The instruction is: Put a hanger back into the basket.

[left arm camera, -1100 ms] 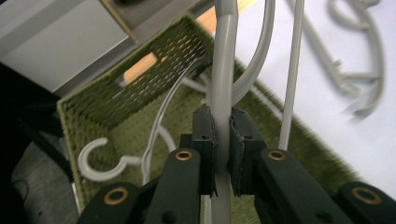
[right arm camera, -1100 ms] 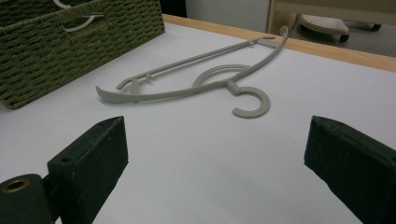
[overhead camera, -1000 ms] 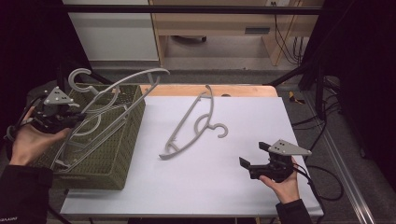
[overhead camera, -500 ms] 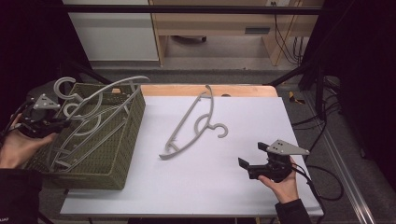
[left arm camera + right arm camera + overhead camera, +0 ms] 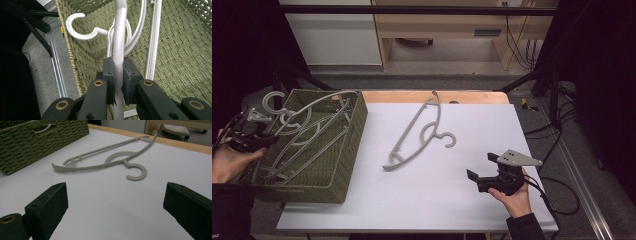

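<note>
A grey plastic hanger [image 5: 312,122] lies slanted in the green woven basket [image 5: 339,165] at the table's left, its hook [image 5: 272,97] over the basket's far left corner. My left gripper [image 5: 264,141] is shut on that hanger's arm [image 5: 119,50], the pads clamping the bar by the hook [image 5: 82,33]. More grey hanger bars [image 5: 152,45] lie beneath it in the basket. A second grey hanger [image 5: 422,131] lies flat on the white tabletop, seen ahead of my right gripper [image 5: 115,202] as hanger [image 5: 110,160]. My right gripper [image 5: 482,172] rests open near the table's front right, nothing between its jaws.
The white table surface [image 5: 437,200] ends in a wooden strip [image 5: 412,96] at the back. A black frame rail [image 5: 412,10] crosses above the far side. Cables [image 5: 562,190] trail off the table's right edge. Floor rails [image 5: 56,65] run beside the basket.
My left gripper has carried the hanger leftwards and down, so it now lies lower in the basket. The right gripper and the hanger on the table have stayed put.
</note>
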